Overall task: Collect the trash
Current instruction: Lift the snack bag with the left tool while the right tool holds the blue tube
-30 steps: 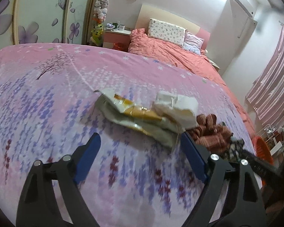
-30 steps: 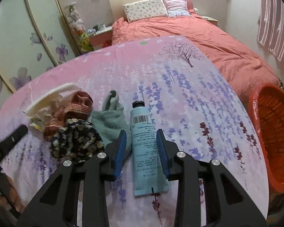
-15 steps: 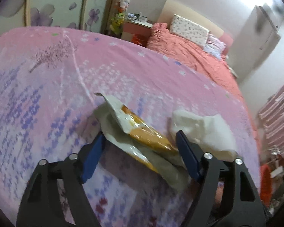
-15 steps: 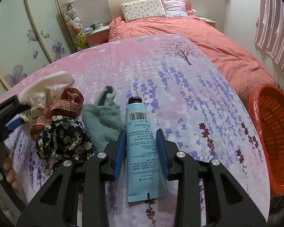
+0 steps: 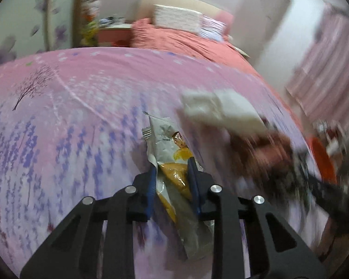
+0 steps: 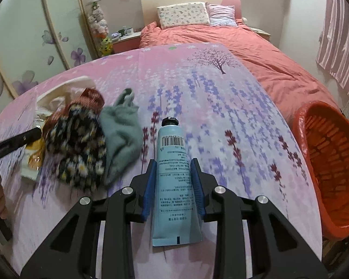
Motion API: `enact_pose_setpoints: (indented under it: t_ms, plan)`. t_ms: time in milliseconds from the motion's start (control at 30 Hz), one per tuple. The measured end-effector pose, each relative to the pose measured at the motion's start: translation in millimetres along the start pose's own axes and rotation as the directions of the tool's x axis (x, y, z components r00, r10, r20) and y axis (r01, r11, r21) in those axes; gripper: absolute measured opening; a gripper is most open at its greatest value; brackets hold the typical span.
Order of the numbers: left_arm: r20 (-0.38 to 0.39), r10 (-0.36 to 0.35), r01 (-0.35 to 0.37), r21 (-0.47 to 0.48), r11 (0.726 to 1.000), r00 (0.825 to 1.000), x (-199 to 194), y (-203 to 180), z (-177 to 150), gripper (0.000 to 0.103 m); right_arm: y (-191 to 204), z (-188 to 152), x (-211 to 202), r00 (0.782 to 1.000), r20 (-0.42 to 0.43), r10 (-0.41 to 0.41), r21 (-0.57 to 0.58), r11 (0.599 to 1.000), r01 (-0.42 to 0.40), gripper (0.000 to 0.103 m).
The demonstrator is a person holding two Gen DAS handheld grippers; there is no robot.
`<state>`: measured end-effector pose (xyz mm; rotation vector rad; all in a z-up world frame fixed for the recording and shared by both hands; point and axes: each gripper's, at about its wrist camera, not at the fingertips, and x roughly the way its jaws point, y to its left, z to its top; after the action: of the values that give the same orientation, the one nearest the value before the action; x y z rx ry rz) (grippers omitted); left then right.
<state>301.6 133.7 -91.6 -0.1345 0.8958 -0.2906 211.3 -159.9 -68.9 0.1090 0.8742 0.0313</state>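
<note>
My left gripper [image 5: 171, 165] is shut on a crumpled white-and-orange snack wrapper [image 5: 167, 144], which sticks out ahead of the blue pads and trails back under the jaws. My right gripper [image 6: 173, 165] is shut on a light blue tube [image 6: 173, 160] with a black cap and a barcode, held lengthwise between the blue pads above the bedspread. A red basket [image 6: 330, 155] stands off the bed's right edge. The left wrist view is motion-blurred.
On the pink floral bedspread [image 6: 209, 97] lie a crumpled white paper [image 5: 223, 107], a rust-red knit cloth [image 6: 90, 97], a dark daisy-print cloth [image 6: 76, 148] and a grey-green sock [image 6: 123, 127]. The left tool [image 6: 9, 145] shows at the far left. Pillows and coral duvet lie beyond.
My left gripper has closed from wide open onto the snack wrapper and swung with it. My right gripper still holds the tube, with its view shifted slightly.
</note>
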Motion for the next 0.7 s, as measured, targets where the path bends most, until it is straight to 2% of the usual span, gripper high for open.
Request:
enact_pose_setpoints:
  t_ms: [33, 133, 267, 367, 533, 700]
  plan:
    - [-0.004, 0.011, -0.011, 0.015, 1.0, 1.0, -4, -3, -5, 0.033, 0, -2, -1, 1.0, 0.0, 0.003, 0.0, 1.0, -0.003, 0.031]
    - [0.011, 0.041, -0.041, 0.01, 0.999, 0.999, -12, -8, -10, 0.059, -2, 0, -1, 1.0, 0.0, 0.01, 0.013, 1.0, -0.01, 0.031]
    - [0.028, 0.078, -0.077, -0.023, 0.997, 0.997, -11, -14, -7, 0.07, -1, 8, 4, 1.0, -0.003, 0.014, 0.045, 0.999, -0.014, 0.031]
    - [0.022, 0.089, -0.088, -0.045, 0.995, 0.996, -5, -20, -5, 0.073, 2, 13, 8, 1.0, 0.002, -0.005, 0.042, 0.999, 0.004, 0.031]
    - [-0.008, 0.143, -0.143, -0.041, 0.989, 0.99, 6, -28, -6, 0.073, 5, 15, 14, 1.0, 0.001, -0.03, 0.03, 0.999, 0.03, 0.029]
    - [-0.005, 0.217, -0.217, 0.003, 0.976, 0.976, 6, -38, -12, 0.07, 2, 9, 9, 0.999, 0.0, -0.039, 0.035, 0.999, 0.039, 0.029]
